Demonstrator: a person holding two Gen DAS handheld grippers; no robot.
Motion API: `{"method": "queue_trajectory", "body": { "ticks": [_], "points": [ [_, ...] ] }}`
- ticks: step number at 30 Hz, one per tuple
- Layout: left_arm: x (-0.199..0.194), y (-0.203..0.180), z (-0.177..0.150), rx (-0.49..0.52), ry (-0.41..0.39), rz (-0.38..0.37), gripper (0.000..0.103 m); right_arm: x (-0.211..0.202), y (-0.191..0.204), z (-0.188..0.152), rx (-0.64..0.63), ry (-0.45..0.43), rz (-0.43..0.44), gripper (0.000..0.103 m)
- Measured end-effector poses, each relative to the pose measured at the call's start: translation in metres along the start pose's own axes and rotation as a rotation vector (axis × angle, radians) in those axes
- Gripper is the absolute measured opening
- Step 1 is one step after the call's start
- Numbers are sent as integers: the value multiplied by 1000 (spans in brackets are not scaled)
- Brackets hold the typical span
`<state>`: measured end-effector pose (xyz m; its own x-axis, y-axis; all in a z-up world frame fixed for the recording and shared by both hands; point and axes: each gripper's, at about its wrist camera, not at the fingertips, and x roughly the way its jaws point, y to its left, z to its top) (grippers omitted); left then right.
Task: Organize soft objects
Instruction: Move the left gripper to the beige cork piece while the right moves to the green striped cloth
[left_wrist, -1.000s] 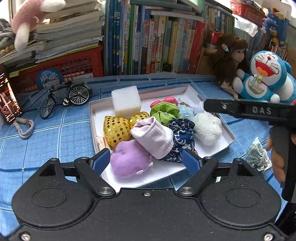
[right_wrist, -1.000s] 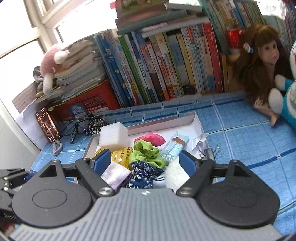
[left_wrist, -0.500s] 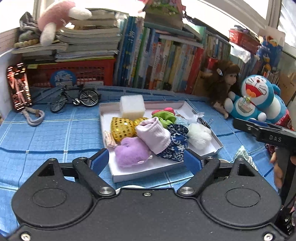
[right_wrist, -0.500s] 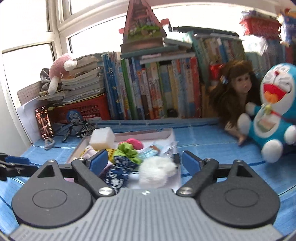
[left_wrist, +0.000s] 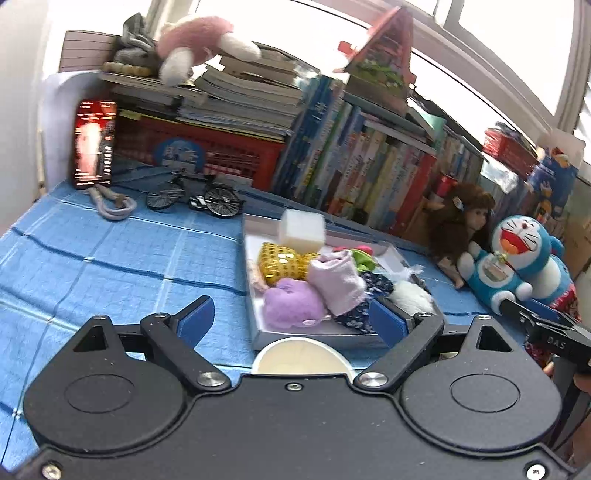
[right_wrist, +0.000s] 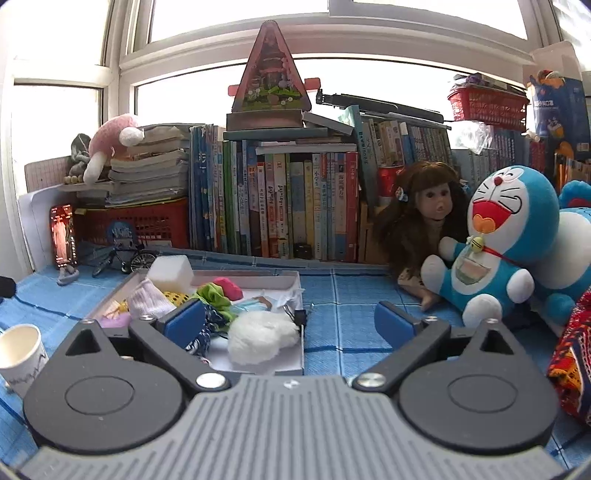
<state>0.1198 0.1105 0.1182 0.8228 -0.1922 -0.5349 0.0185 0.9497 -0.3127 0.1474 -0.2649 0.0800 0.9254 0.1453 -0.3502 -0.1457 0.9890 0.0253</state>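
Note:
A white shallow tray (left_wrist: 255, 325) on the blue cloth holds several soft things: a white sponge block (left_wrist: 301, 232), a gold sequin pouch (left_wrist: 280, 260), a purple plush (left_wrist: 293, 308), a pale pink sock (left_wrist: 338, 280), a navy floral pouch and a white fluffy puff (left_wrist: 410, 299). The tray also shows in the right wrist view (right_wrist: 299, 360), with the puff (right_wrist: 262, 338) nearest. My left gripper (left_wrist: 291, 319) is open and empty, in front of the tray. My right gripper (right_wrist: 291, 323) is open and empty, by the tray's right edge.
A paper cup (left_wrist: 299, 358) stands just before the tray; it also shows in the right wrist view (right_wrist: 20, 352). A Doraemon plush (right_wrist: 495, 243), a doll (right_wrist: 424, 221) and a red patterned cloth (right_wrist: 570, 354) are at right. Books, a red basket (left_wrist: 207, 153) and a toy bicycle (left_wrist: 195, 195) line the back.
Both grippers have drawn back and lifted away from the tray, which looks smaller. The paper cup has come into view. Both stay open and empty.

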Motion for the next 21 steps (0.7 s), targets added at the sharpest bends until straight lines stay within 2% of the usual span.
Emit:
{"method": "queue_trajectory", "body": {
  "ticks": [9,18,21],
  "points": [
    [-15,19,-26,3,-32,87,93,-4,-14,-19,49,22,-25,103],
    [-22,40,-52,9,-40,160,96,-8,-24,-37,41,36,-83,103],
    [-25,46,-62,34,-86,191,96,-7,-29,-43,40,46,-102,103]
  ]
}}
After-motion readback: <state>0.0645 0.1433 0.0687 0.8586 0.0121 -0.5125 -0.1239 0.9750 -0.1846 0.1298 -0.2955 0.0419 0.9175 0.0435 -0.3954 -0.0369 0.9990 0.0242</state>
